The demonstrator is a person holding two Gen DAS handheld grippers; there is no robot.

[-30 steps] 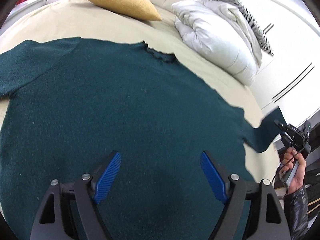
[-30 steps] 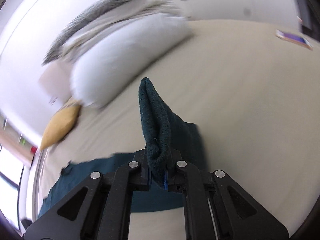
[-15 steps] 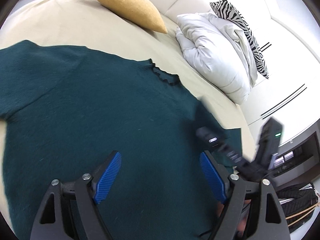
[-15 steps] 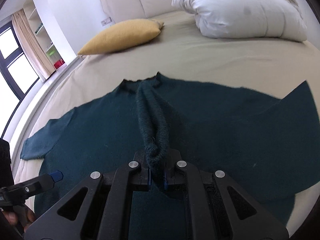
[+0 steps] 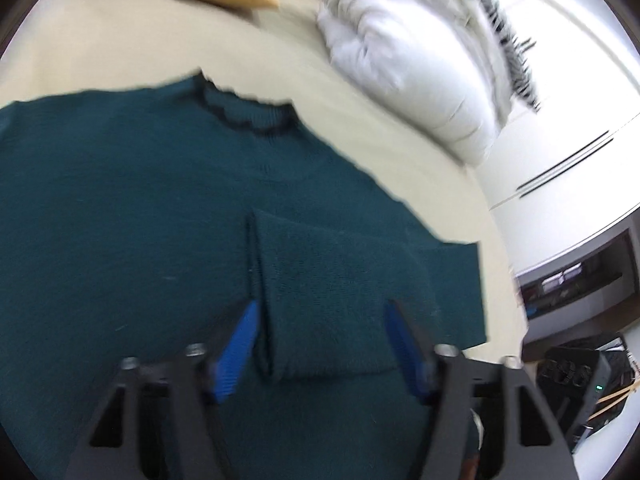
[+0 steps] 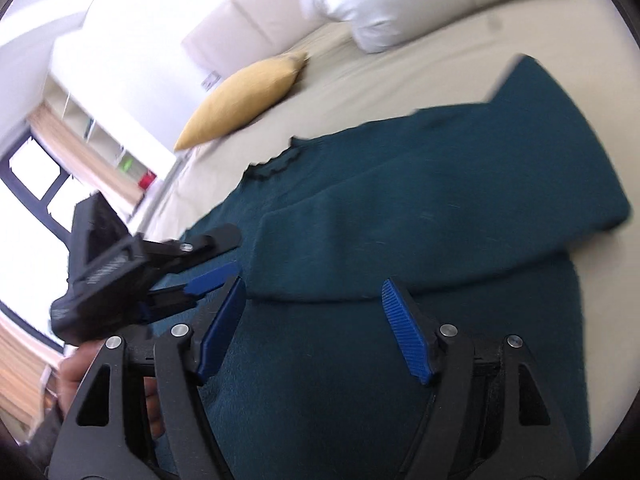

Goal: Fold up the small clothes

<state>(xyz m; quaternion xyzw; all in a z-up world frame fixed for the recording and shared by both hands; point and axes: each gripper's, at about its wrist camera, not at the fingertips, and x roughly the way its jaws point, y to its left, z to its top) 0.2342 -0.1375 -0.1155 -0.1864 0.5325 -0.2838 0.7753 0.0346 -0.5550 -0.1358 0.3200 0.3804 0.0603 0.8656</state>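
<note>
A dark teal knit sweater (image 5: 120, 220) lies flat on the beige bed (image 5: 120, 52), its frilled collar (image 5: 244, 116) toward the pillows. Its right sleeve (image 5: 340, 280) is folded across the body and lies flat. My left gripper (image 5: 320, 316) is open just above the sleeve's cuff end, empty. In the right wrist view the sweater (image 6: 400, 400) and the folded sleeve (image 6: 420, 224) lie under my right gripper (image 6: 312, 300), which is open and empty. The left gripper (image 6: 216, 260) shows at that view's left, open, next to the cuff.
A mustard cushion (image 6: 244, 100) and white pillows (image 5: 404, 52) with a zebra-striped one (image 5: 504, 44) lie at the head of the bed. The bed's edge (image 5: 504, 280) runs to the right of the sweater. A window (image 6: 36, 192) and shelves stand beyond the bed.
My right gripper carried the sleeve across the sweater's body, laid it down and opened. My left gripper shifted right, toward the folded sleeve.
</note>
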